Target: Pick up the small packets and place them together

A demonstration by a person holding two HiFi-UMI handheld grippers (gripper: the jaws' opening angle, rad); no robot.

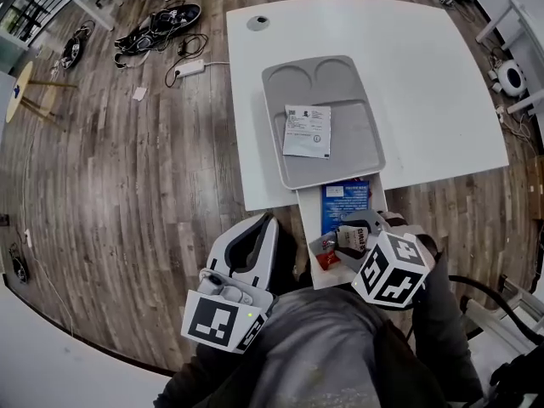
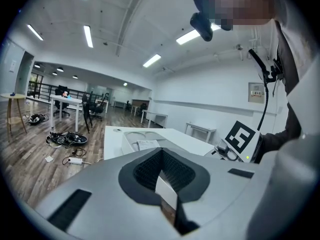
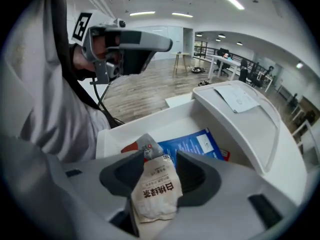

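My right gripper (image 1: 347,236) hangs over the pulled-out white drawer (image 1: 308,228), shut on a small beige packet (image 3: 155,189) with dark print and a grey-red top. A blue packet (image 1: 344,202) and a red packet (image 1: 326,259) lie in the drawer below it. On the grey tray (image 1: 357,134) on the table lies a flat white packet (image 1: 307,131). My left gripper (image 1: 265,221) is held off the table, left of the drawer, pointing forward with its jaws together. In the left gripper view a pale sliver shows between the pads; I cannot tell what it is.
The white table (image 1: 425,75) runs ahead and right. Cables, shoes and a power strip (image 1: 161,28) litter the wooden floor at the far left, beside a round stool (image 1: 21,83). The person's grey-sleeved body fills the near edge.
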